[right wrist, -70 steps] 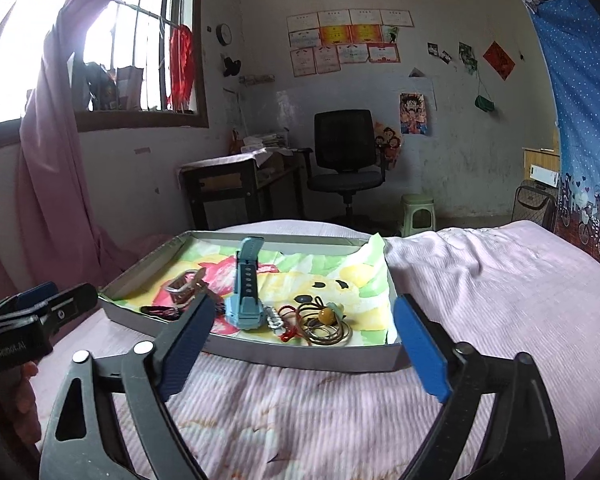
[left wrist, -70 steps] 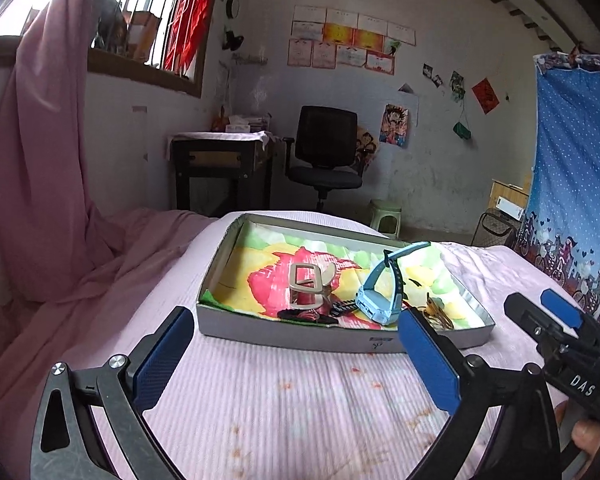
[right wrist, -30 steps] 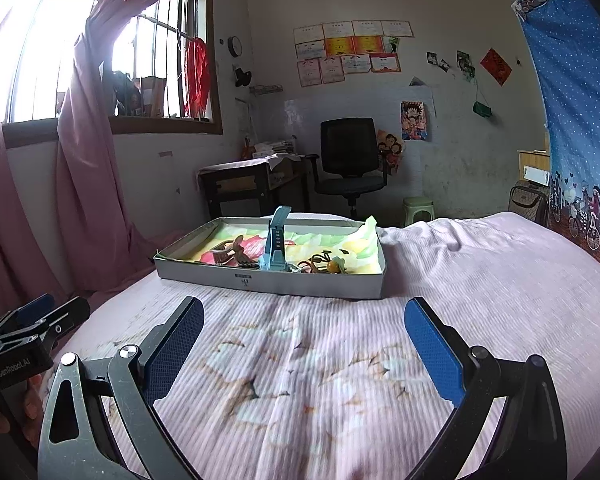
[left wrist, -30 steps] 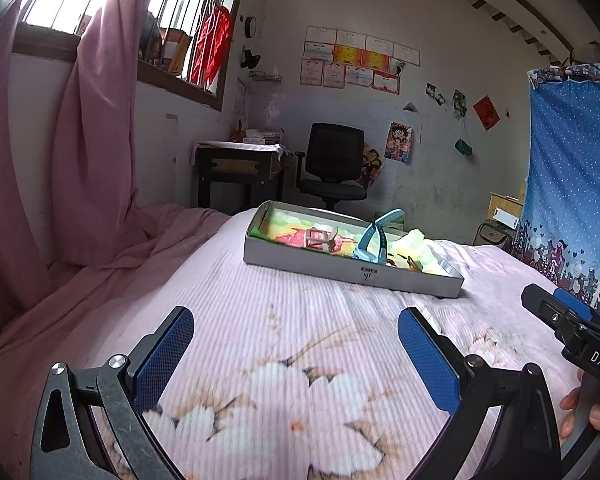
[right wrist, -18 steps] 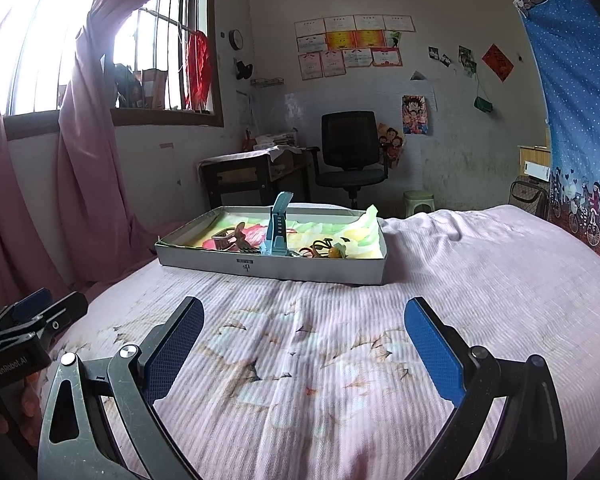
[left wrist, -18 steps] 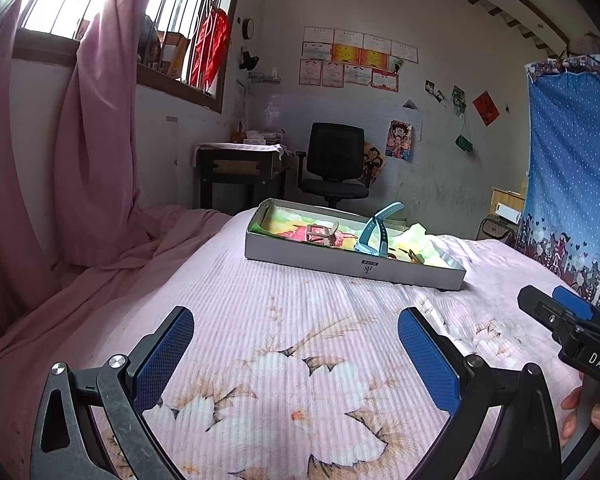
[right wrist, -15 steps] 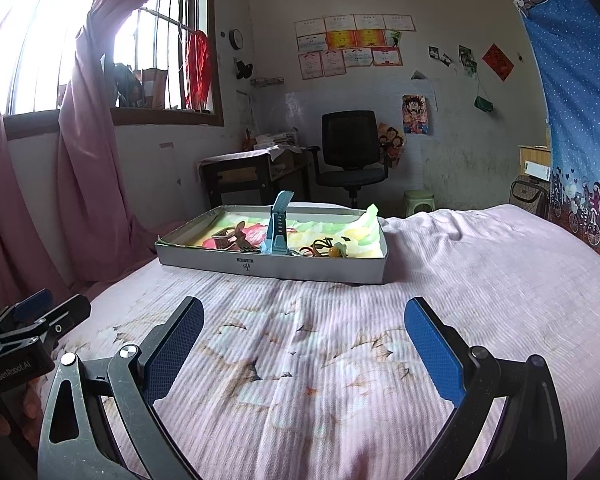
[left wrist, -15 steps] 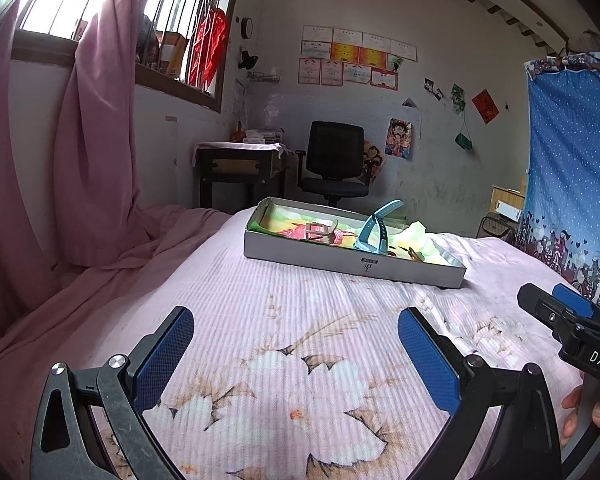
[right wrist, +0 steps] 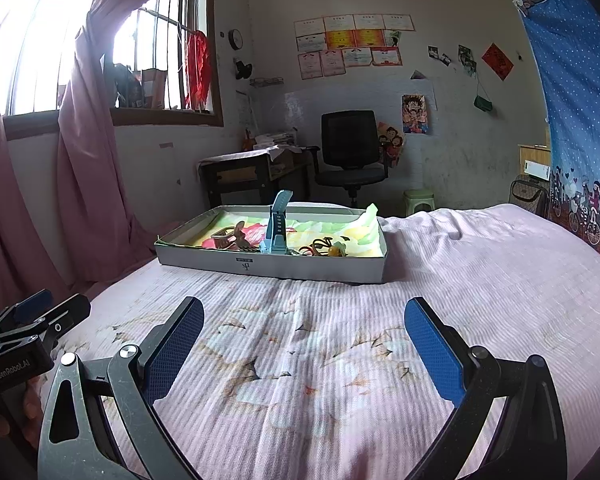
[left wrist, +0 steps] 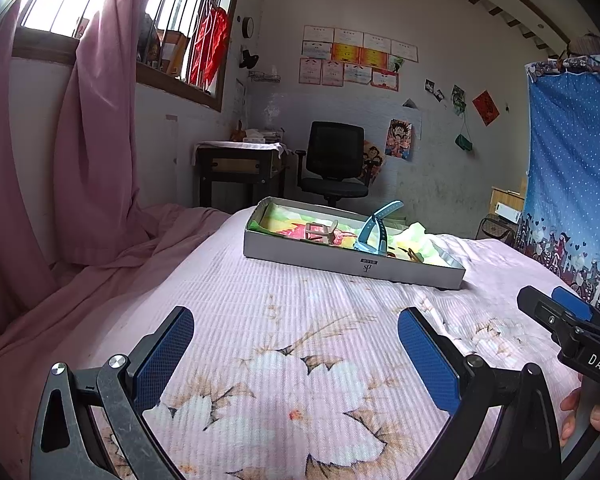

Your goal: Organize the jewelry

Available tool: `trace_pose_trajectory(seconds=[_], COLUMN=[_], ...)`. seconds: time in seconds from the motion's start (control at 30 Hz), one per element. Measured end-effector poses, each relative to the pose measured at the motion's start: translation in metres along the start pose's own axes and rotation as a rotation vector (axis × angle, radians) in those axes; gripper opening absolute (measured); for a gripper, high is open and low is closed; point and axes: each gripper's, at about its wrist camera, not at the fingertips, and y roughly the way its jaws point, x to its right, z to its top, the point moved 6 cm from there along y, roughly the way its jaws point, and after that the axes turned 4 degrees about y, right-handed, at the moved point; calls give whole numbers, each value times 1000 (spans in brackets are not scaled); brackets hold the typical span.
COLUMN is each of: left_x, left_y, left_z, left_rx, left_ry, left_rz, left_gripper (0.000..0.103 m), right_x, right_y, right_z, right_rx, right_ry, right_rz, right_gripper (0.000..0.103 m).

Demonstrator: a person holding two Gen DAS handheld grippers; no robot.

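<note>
A shallow grey box [left wrist: 352,265] [right wrist: 268,266] lined with colourful paper rests on the pink bed, well ahead of both grippers. Inside it a blue watch [left wrist: 374,232] [right wrist: 276,224] stands with its strap up, beside a beige clip [left wrist: 320,232] [right wrist: 224,238], dark cords and a small orange bead [right wrist: 332,249]. My left gripper [left wrist: 296,344] is open and holds nothing, low over the flowered sheet. Just as empty, my right gripper [right wrist: 304,334] is open over the bed. Each gripper shows at the edge of the other's view.
Pink curtains [left wrist: 80,152] hang along the left by a barred window. A dark desk [right wrist: 256,172], a black office chair [left wrist: 334,168] and a green stool [right wrist: 419,200] stand beyond the bed. A blue curtain [left wrist: 572,184] hangs at the right. A hand [left wrist: 588,416] holds the right gripper's handle.
Both grippers have drawn back from the box, which was right in front of them 2.3 s ago and now lies far off. In the last half second little has moved.
</note>
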Motion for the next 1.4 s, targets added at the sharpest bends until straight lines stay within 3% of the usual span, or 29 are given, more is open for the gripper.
trace_pose_trajectory(seconds=[1.4], left_x=[2], left_y=[-1], left_z=[2], left_rx=[4], left_ry=[-4], left_rz=[-1], left_gripper=[103], right_x=[0], right_y=[0], right_z=[-1], right_rx=[0], right_ry=[1], right_rz=[0], right_gripper=[99])
